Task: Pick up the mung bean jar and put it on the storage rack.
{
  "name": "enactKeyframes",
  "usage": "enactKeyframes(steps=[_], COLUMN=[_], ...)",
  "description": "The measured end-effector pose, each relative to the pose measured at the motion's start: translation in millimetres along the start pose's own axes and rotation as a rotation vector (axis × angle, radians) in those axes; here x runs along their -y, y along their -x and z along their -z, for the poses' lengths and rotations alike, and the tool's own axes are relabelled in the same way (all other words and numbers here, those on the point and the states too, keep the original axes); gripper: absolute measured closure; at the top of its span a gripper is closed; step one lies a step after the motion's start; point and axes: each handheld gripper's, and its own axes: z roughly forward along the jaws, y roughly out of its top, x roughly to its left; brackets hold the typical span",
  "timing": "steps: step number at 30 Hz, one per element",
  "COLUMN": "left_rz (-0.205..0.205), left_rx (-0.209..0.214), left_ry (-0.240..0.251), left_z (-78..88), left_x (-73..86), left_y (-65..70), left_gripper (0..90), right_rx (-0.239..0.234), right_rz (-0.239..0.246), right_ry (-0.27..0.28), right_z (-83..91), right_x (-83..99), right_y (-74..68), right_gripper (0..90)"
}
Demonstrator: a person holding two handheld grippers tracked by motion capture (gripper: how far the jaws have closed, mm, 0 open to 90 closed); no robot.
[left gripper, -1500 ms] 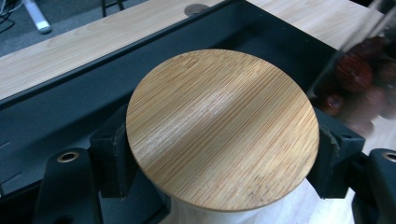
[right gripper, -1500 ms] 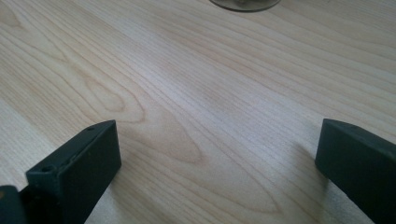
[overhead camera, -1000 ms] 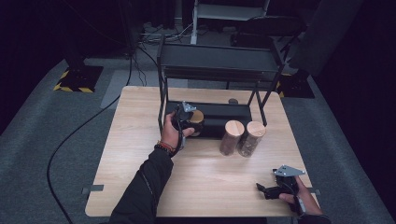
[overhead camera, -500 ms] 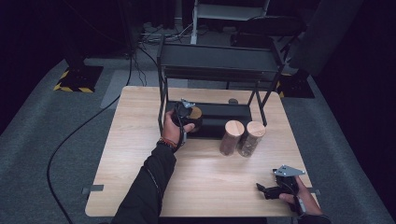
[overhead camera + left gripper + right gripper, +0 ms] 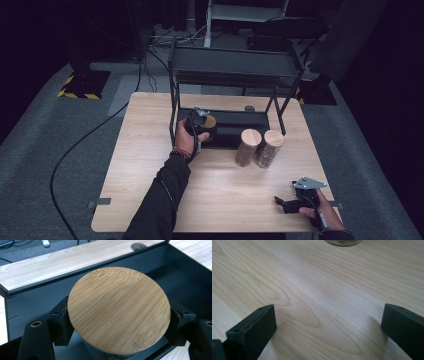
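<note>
A: When you look at the left gripper (image 5: 204, 123), what is it doing?

B: It is closed tight on a jar (image 5: 119, 310). One black jaw presses each side of the jar, just under its round wooden lid (image 5: 117, 305).

A: Where is the jar?

B: It sits right between the jaws, over the black tray (image 5: 192, 277) at the bottom of the rack (image 5: 235, 62). The tray is under the gripper and all around it. I cannot tell if the jar touches the tray.

A: What is past the tray?

B: Past the gripper, beyond the tray's far edge, is the wooden table (image 5: 75, 257).

A: Are there more jars?

B: Yes, two more jars (image 5: 247, 147) stand side by side, off to the right of the left gripper, just in front of the tray. They touch or nearly touch.

A: And the right gripper (image 5: 285, 204)?

B: It is open. Its jaws stand wide apart with nothing between them, just bare table under them. It sits low near the table's front edge, held in a hand (image 5: 320, 212). The two jars are ahead of it, well apart from it.

A: Is the right gripper near the left one?

B: No, they are far apart.
</note>
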Motion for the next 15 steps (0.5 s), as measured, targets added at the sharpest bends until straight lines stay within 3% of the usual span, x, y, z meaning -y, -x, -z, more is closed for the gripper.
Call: enactKeyframes(steps=[7,15], left_rz=[0.006,-0.028], left_rx=[-0.014,-0.017], left_ry=[0.008,0.003], left_z=[-4.1,-4.9], left_x=[7.5,7.9], left_y=[1.9,4.6], left_gripper=[24.4,24.3], right_rx=[0.0,0.0], right_rz=[0.0,0.0], right_ry=[0.0,0.0], right_z=[0.0,0.0], right_x=[0.0,0.0], right_y=[0.0,0.0], right_gripper=[0.1,0.0])
